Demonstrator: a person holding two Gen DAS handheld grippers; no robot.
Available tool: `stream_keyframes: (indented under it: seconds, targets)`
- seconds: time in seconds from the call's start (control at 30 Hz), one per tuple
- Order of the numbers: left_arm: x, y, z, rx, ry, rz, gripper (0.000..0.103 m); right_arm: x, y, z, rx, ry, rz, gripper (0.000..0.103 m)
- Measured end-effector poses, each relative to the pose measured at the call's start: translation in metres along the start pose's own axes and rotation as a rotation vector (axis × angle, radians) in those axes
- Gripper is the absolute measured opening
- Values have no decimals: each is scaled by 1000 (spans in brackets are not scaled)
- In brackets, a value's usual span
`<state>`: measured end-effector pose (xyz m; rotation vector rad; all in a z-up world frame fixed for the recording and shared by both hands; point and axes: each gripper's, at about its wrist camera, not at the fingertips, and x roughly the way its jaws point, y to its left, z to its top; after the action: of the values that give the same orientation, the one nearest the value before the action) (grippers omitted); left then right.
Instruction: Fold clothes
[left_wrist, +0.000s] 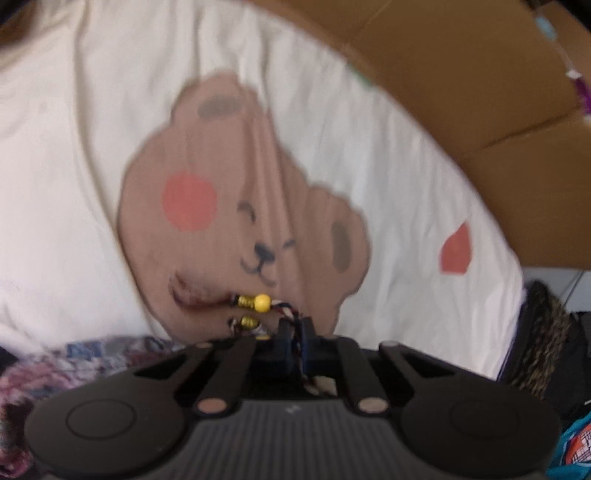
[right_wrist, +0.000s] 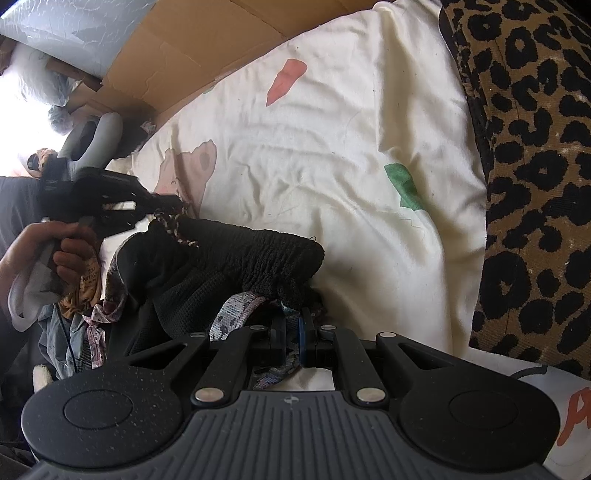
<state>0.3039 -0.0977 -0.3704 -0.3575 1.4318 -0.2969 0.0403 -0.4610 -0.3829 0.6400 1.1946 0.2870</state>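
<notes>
Cream bedding (right_wrist: 332, 177) fills most of both views: wrinkled, printed with a brown bear face (left_wrist: 229, 206), pink patches and a green patch (right_wrist: 404, 186). It appears to lie on a bed, though the frame beneath is hidden.

Leopard-print cushion (right_wrist: 535, 166) along the right side in the right wrist view, resting against the bedding's edge.

Brown cardboard (left_wrist: 461, 74) at the far side, behind the bedding, seen in both views.

Black knitted garment (right_wrist: 236, 258) heaped at near left of the right wrist view, on the bedding, with a patterned grey-purple fabric (right_wrist: 236, 314) showing from under it. The patterned fabric runs down into the right gripper.

Right gripper (right_wrist: 293, 339): jaws drawn together, pinching the patterned fabric between the pads.

Left gripper (left_wrist: 295, 332): jaws drawn together at the near edge of the bear print. A twisted cord (left_wrist: 291, 315) with brass ends and a yellow bead (left_wrist: 261, 302) runs into the jaws and seems caught there; the view is blurred. In the right wrist view this gripper is at far left, held by a hand (right_wrist: 55, 254) with a white cuff.
</notes>
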Motion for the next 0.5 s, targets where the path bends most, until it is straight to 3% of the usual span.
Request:
stream_keyframes:
  seconds: [0.27, 0.5]
  targets:
    - [-55, -18, 2, 70, -104, -64, 4, -1, 0, 0, -2, -4, 0, 4]
    - [-95, -30, -19, 164, -111, -100, 4, 0, 0, 1, -1, -9, 1, 4]
